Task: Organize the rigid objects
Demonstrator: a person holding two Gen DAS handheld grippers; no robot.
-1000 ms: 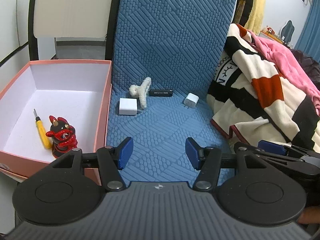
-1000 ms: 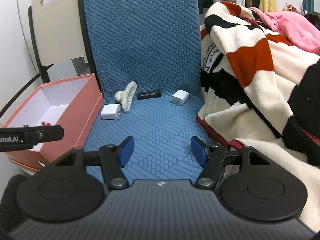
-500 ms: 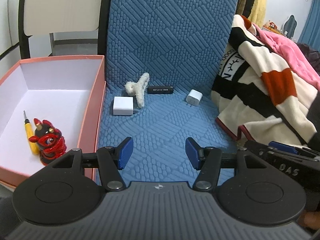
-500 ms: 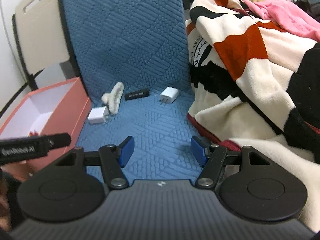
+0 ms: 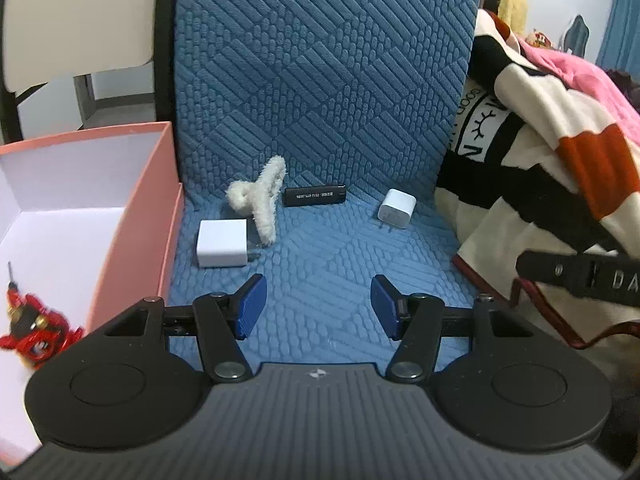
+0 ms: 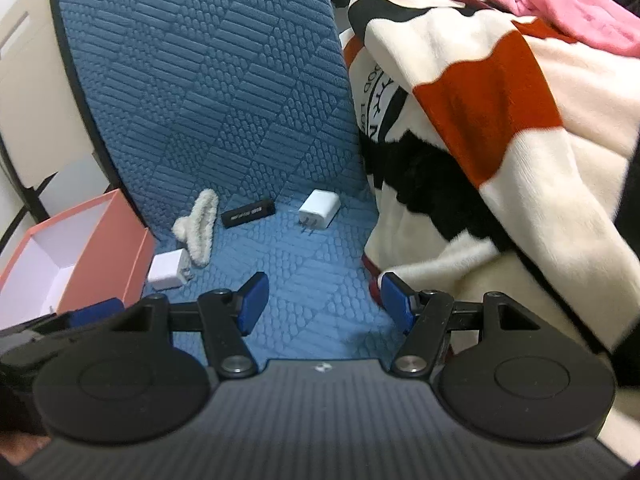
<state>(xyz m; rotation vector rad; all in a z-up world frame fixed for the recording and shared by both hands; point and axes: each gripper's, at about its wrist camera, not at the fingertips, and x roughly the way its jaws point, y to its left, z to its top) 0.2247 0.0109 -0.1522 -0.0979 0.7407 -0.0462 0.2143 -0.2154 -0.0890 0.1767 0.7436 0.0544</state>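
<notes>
On the blue quilted mat lie a white box-shaped charger, a fluffy white hair claw, a black stick and a white plug adapter. The same things show in the right wrist view: charger, claw, stick, adapter. My left gripper is open and empty, short of the charger. My right gripper is open and empty, well short of the adapter. A pink box at left holds a red figurine and a screwdriver.
A striped blanket piles up along the mat's right side. A beige chair stands behind the box. The right gripper's body crosses the right edge of the left wrist view.
Both grippers have moved forward toward the objects on the mat and stayed open. The left view has swung right, so less of the pink box shows.
</notes>
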